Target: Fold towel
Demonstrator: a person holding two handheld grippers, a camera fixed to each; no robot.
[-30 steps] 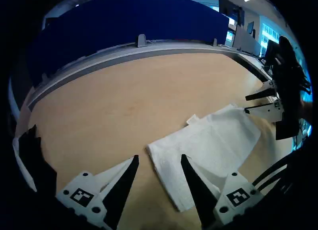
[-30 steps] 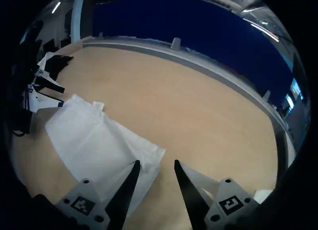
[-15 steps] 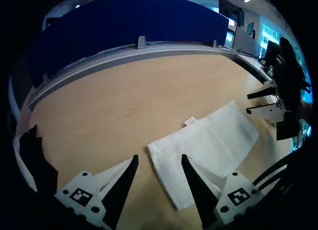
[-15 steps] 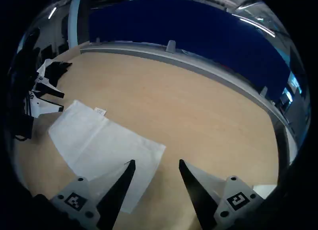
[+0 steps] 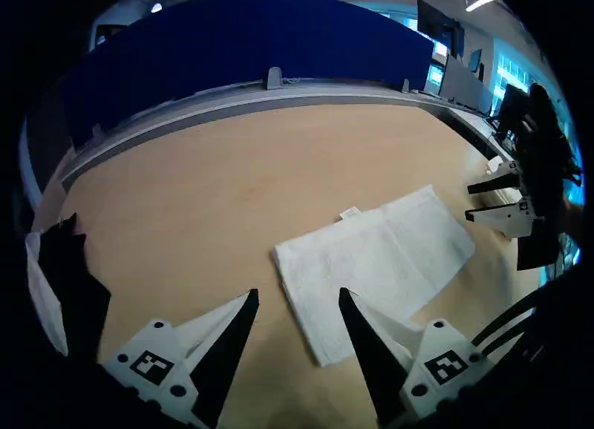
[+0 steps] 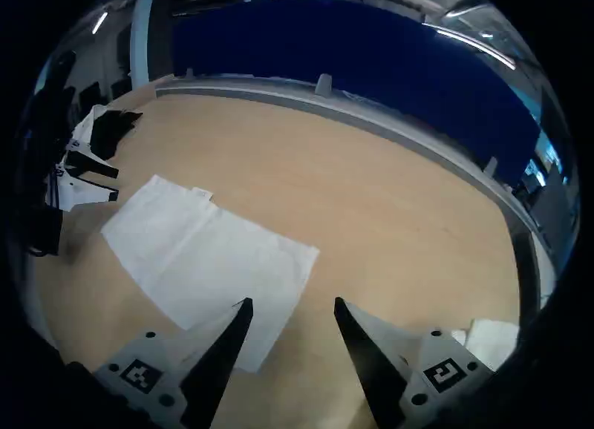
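text: none legible | towel tag (image 5: 349,213): too small to read

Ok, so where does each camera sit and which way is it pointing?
Left gripper view: rides on the left gripper, looking forward between its open jaws over the table toward the blue divider; the towel lies flat just ahead, and the right gripper is farther off at the right.
Right gripper view: rides on the right gripper, looking between its open jaws across the same table; the left gripper is at the left.
Shared: towel, table, divider, and the opposite gripper.
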